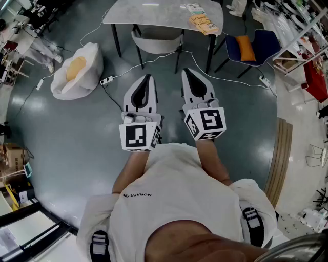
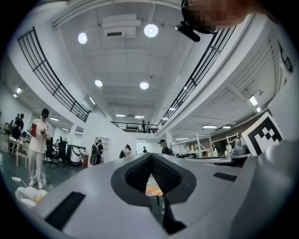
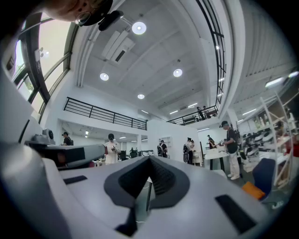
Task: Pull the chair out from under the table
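Observation:
A grey chair [image 1: 157,42] stands tucked under the pale stone-topped table [image 1: 148,13] at the far end of the floor, only its seat and dark legs showing. My left gripper [image 1: 149,78] and right gripper [image 1: 185,71] are held side by side in front of my chest. Both point toward the chair and stay well short of it. Each is shut with nothing between its jaws. In the left gripper view the left gripper [image 2: 152,156] shows shut jaws, and the right gripper [image 3: 149,159] looks the same in the right gripper view.
Books [image 1: 203,22] lie on the table's right end. A blue chair with an orange cushion [image 1: 247,48] stands right of the table. A white beanbag [image 1: 77,71] and a power strip [image 1: 106,80] with cables lie on the floor at left. People stand far off.

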